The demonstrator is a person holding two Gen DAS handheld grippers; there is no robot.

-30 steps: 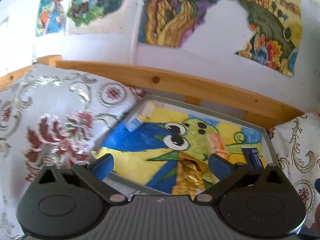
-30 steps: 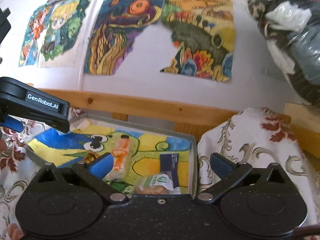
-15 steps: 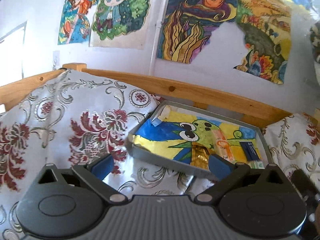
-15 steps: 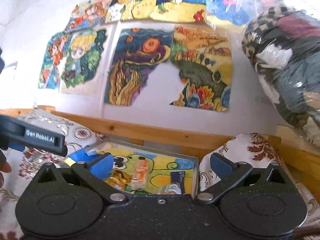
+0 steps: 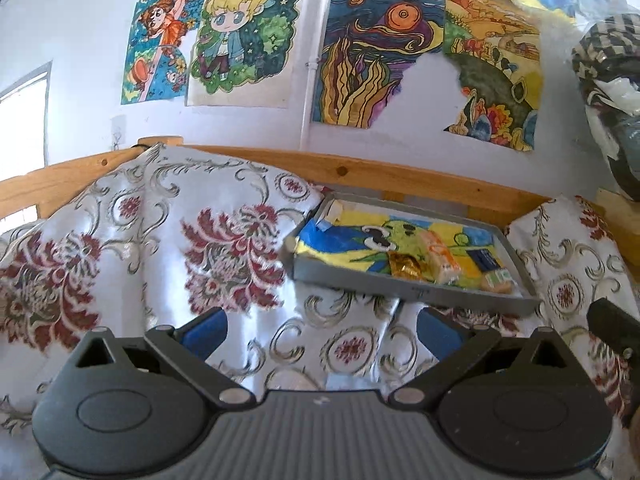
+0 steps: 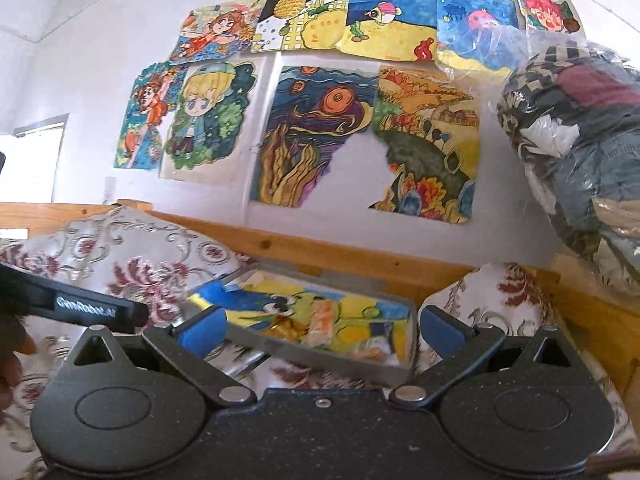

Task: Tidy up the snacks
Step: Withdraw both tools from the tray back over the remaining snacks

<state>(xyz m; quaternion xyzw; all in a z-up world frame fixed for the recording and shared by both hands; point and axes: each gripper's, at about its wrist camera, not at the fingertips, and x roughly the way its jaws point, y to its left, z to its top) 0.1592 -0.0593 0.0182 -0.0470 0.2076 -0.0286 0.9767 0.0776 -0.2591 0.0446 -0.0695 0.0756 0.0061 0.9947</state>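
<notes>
A grey tray [image 5: 412, 289] is seen lying on a floral cloth [image 5: 224, 248], in front of a wooden rail [image 5: 400, 178]. The tray floor is covered by a painted frog picture. Four snacks are grouped at its right end: a gold packet [image 5: 405, 265], an orange bar [image 5: 440, 258] touching it, a dark blue pack [image 5: 485, 259] further right, and a biscuit pack [image 5: 498, 281] at the near right corner.

The left gripper [image 5: 320, 332] is held over the cloth, short of the tray, jaws spread wide, nothing between them. The right gripper [image 6: 320, 330] is held in front of the tray [image 6: 320, 352], jaws likewise spread and empty. In the right wrist view the snacks are blurred. The left gripper's body [image 6: 80, 308] is visible at that view's left edge, with part of a hand [image 6: 12, 360] behind it.

Drawings [image 5: 368, 52] are fixed to the wall.
</notes>
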